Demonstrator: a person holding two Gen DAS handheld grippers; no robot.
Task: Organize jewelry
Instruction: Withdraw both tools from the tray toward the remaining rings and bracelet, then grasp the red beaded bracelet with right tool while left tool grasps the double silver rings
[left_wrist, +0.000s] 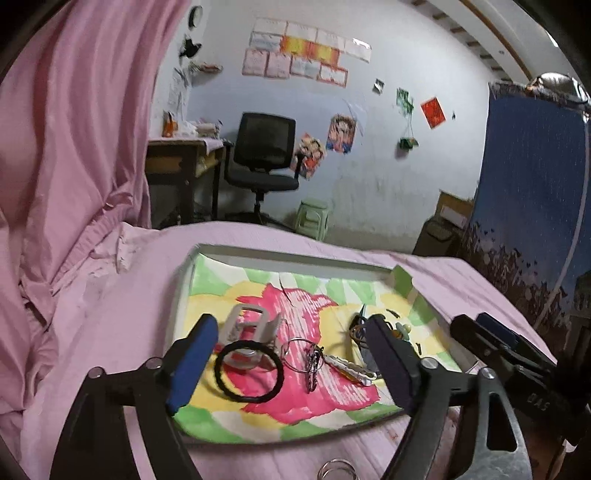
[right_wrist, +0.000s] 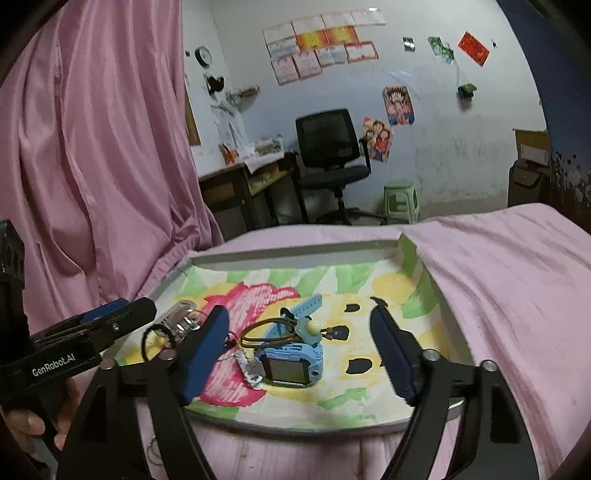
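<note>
A white-rimmed tray (left_wrist: 295, 258) lined with a painted flower sheet lies on a pink bed. My left gripper (left_wrist: 290, 320) hangs open over its left half. Below it lie a black hair tie (left_wrist: 251, 400), a white plastic holder (left_wrist: 245, 325), a patterned clip (left_wrist: 312, 369) on thin metal rings, and a white hair clip (left_wrist: 351, 367). My right gripper (right_wrist: 299, 311) is open over the tray (right_wrist: 295, 249), above a blue child's watch (right_wrist: 291, 365) and a brown cord with a pale bead (right_wrist: 314, 326). No pad touches anything. Each gripper shows at the edge of the other's view: right gripper (left_wrist: 480, 328), left gripper (right_wrist: 122, 314).
A pink curtain (left_wrist: 74, 129) hangs close on the left. Pink bedding (right_wrist: 498, 295) surrounds the tray. Beyond the bed stand a desk (left_wrist: 181, 158), a black office chair (left_wrist: 264, 155) and a green stool (left_wrist: 314, 218). A blue panel (left_wrist: 532, 184) rises at the right. A hand (right_wrist: 29, 424) holds the left gripper.
</note>
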